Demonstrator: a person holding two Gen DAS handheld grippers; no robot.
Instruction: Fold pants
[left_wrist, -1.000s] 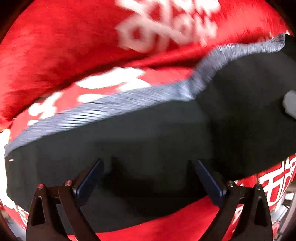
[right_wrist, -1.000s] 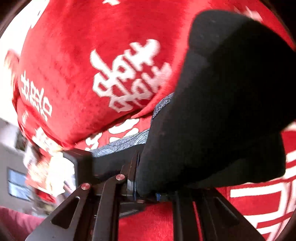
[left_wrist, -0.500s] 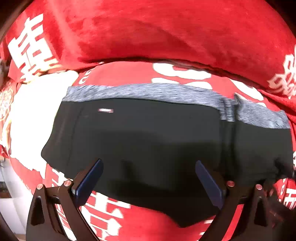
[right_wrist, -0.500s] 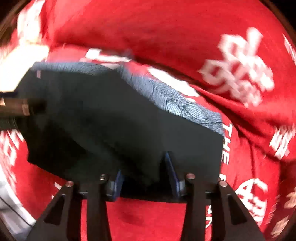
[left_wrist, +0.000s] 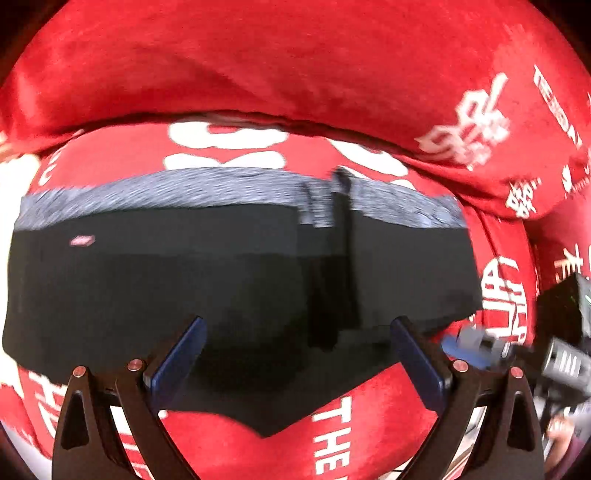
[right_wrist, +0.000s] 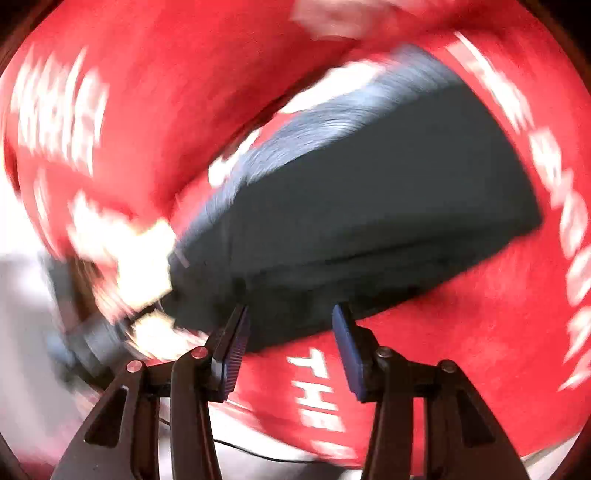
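Left wrist view, near to far. Left tool (left_wrist: 295, 343): 2 blue-padded fingers (left_wrist: 177, 354) stood wide apart at the bottom of the frame, nothing pressed between them, hovering over dark cloth. Pants (left_wrist: 221, 280): black, folded into a broad flat band across the middle of the frame, with a grey heathered waistband (left_wrist: 207, 186) along the upper edge, a small pale tag (left_wrist: 82, 240) at the left, and a vertical crease or overlap right of centre. The lower edge came to a point at bottom centre. Red blanket (left_wrist: 258, 66): plush, printed with white characters and lettering, lying under the pants and bunched in a thick fold across the upper frame. Right tool, seen from outside (left_wrist: 476, 343): a blurred blue and grey shape at the pants' lower right corner, with dark housing at the right edge; whether it touched the cloth could not be told.

Right wrist view, heavily motion-blurred. Right tool (right_wrist: 290, 334): jaws were opening, pads clear of the cloth, with the near edge of the pants (right_wrist: 369, 206) in the gap beyond the tips. The pants ran from lower left to upper right on the red blanket (right_wrist: 184, 92).
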